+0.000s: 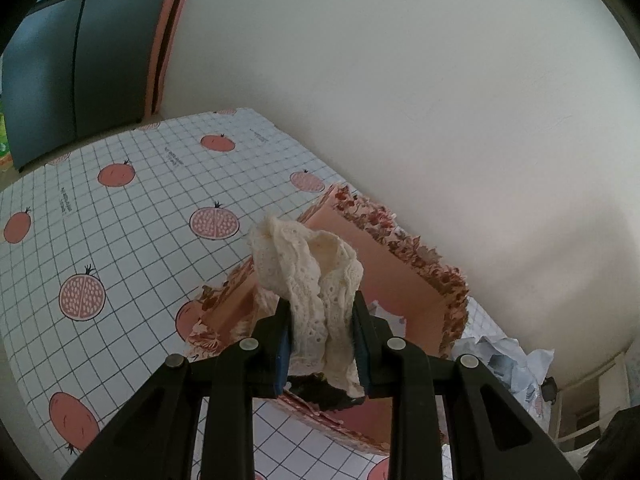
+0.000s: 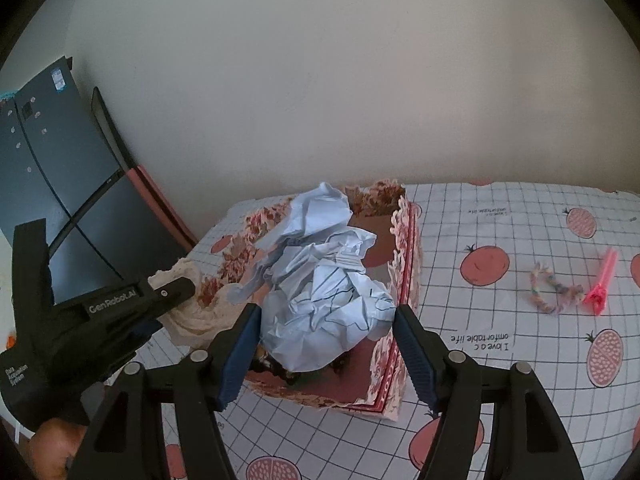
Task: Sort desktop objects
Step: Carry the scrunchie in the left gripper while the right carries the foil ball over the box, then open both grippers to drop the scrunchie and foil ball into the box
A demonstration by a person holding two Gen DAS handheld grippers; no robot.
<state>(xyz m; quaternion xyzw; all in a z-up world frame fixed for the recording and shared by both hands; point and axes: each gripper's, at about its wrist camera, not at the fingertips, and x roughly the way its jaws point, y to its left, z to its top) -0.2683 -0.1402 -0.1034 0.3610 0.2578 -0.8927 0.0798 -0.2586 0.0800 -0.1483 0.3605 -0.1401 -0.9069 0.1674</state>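
My left gripper is shut on a cream lace cloth and holds it over the near-left edge of a pink floral cardboard box. It also shows in the right wrist view, with the lace cloth hanging at the box's left side. My right gripper is open around a crumpled ball of white paper that sits in the floral box. Whether the pads touch the paper I cannot tell. Something dark lies in the box under the paper.
The table has a white grid cloth with pomegranate prints. A braided pastel cord loop and a pink plastic stick lie right of the box. A dark cabinet and a pink board stand at the left against a white wall.
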